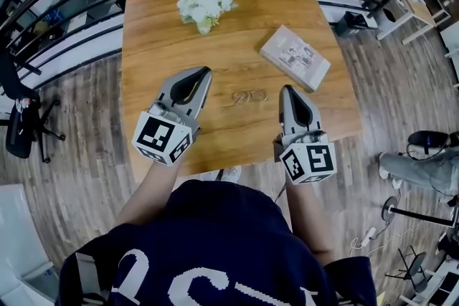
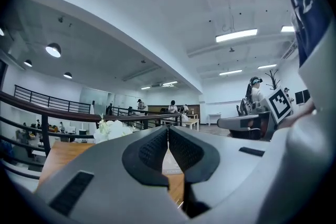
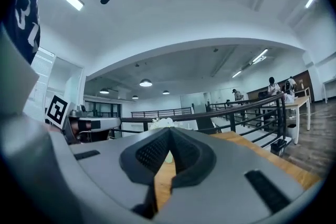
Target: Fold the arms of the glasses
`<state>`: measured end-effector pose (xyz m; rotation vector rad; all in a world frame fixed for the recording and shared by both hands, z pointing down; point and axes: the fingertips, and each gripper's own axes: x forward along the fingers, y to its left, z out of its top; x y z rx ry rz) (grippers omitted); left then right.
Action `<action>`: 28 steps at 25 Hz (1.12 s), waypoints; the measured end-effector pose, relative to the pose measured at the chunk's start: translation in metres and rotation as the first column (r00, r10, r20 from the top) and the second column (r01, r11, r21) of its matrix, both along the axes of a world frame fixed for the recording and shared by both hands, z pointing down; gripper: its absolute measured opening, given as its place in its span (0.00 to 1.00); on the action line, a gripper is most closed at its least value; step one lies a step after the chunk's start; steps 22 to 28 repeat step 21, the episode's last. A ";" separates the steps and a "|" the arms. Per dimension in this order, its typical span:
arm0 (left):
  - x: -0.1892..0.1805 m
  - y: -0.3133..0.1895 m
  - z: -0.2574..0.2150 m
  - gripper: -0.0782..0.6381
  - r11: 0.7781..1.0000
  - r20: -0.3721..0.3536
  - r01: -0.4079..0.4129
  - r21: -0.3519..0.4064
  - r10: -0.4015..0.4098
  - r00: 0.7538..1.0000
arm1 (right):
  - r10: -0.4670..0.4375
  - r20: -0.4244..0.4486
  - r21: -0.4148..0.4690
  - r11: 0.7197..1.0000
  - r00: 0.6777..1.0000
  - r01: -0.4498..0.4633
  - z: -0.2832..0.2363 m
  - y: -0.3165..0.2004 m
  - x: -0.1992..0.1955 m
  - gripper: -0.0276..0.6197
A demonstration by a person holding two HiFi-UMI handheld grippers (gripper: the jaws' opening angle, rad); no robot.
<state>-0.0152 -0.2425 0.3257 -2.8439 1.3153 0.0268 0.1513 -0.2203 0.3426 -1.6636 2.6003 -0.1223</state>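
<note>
A wooden counter [image 1: 158, 25] is seen from above, with flowers [image 1: 206, 2] and a booklet [image 1: 295, 57] set toward its far side. The glasses [image 1: 247, 97] lie flat on it between the two tongs and are touched by neither. The left tongs [image 1: 206, 72] and right tongs [image 1: 286, 89] are held level above the counter, both closed on nothing. Whether the arms are folded cannot be told at this size. If they are not, the tongs must be lowered and opened, the frame steadied, and an arm pushed inward.
</note>
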 end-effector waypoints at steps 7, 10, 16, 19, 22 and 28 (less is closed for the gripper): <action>-0.007 0.005 -0.010 0.14 0.999 -0.023 0.021 0.024 -0.021 1.000 | 0.031 -0.064 0.088 0.996 0.998 -0.025 -0.024 0.009 0.004 0.08; -0.007 0.006 -0.011 0.14 0.999 -0.027 0.023 0.027 -0.023 0.999 | 0.051 -0.096 0.112 0.993 0.994 -0.040 -0.028 0.010 0.004 0.08; -0.009 0.010 -0.019 0.14 0.998 -0.033 0.035 0.059 -0.033 0.999 | 0.058 0.012 0.073 0.996 0.998 -0.059 -0.026 0.008 0.013 0.08; -0.012 0.013 -0.029 0.14 0.995 -0.049 0.050 0.088 -0.046 0.998 | 0.064 0.022 0.068 0.996 0.998 -0.065 -0.027 0.008 0.016 0.08; -0.014 0.014 -0.034 0.14 0.993 -0.058 0.060 0.102 -0.054 0.997 | 0.069 0.014 0.075 0.995 0.998 -0.070 -0.029 0.008 0.018 0.08; -0.014 0.014 -0.034 0.14 0.993 -0.058 0.060 0.102 -0.054 0.997 | 0.069 0.014 0.075 0.995 0.998 -0.070 -0.029 0.008 0.018 0.08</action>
